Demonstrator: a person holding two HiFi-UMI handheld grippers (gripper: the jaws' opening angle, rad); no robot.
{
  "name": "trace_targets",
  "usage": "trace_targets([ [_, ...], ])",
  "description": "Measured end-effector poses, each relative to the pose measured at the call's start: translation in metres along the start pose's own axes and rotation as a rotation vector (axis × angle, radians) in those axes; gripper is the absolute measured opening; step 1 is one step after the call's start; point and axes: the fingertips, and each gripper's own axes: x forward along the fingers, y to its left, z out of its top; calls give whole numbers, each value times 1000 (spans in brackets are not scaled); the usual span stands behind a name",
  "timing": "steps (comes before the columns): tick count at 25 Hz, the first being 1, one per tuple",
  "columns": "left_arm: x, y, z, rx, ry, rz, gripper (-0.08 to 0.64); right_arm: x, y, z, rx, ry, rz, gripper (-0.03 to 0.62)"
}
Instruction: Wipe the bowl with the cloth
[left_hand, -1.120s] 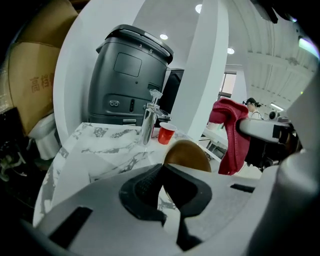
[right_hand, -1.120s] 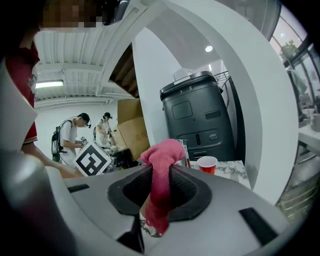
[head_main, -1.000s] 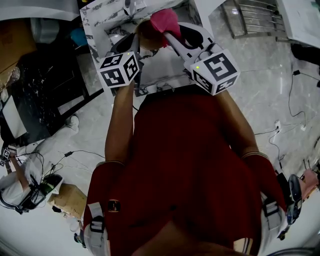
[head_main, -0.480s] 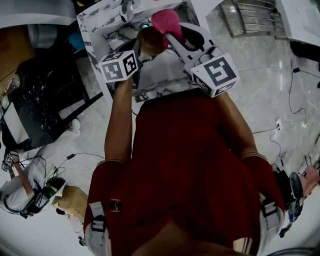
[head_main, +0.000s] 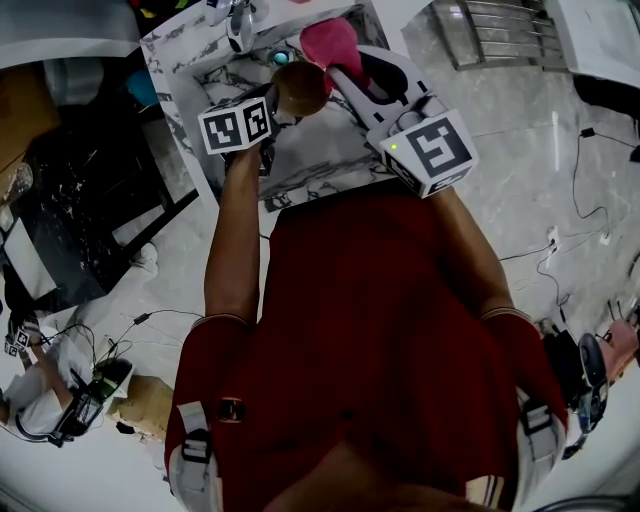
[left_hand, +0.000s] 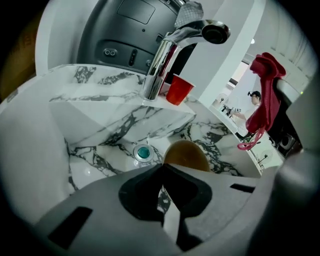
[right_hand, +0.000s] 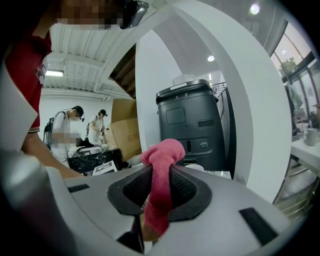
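A brown bowl (head_main: 300, 88) hangs over the marble sink (head_main: 320, 150), and my left gripper (head_main: 280, 98) is shut on its rim. In the left gripper view the bowl (left_hand: 184, 155) shows just past the closed jaws of the left gripper (left_hand: 161, 172), above the sink floor. My right gripper (head_main: 338, 68) is shut on a pink cloth (head_main: 330, 42), held just right of the bowl and a little above it. In the right gripper view the cloth (right_hand: 161, 165) bulges out past the jaws of the right gripper (right_hand: 160, 176) and hangs down between them. From the left gripper the cloth (left_hand: 265, 95) dangles at the upper right.
A chrome faucet (left_hand: 175, 50) arches over the sink, with a red cup (left_hand: 179, 90) at its base and a teal drain plug (left_hand: 143, 152) in the basin. A dark grey machine (right_hand: 192, 120) stands behind. People (right_hand: 65, 130) and cardboard boxes (right_hand: 125, 132) are farther off.
My left gripper has sunk toward the sink with the bowl and tipped further down. The right gripper and the cloth have stayed almost still.
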Motion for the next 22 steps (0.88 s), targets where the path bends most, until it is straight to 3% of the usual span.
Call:
trace_targets([
  [10, 21, 10, -18, -99, 67, -26, 14, -5, -5, 0, -4, 2, -16, 81],
  [22, 33, 17, -31, -114, 121, -8, 14, -4, -4, -2, -6, 5, -20, 81],
])
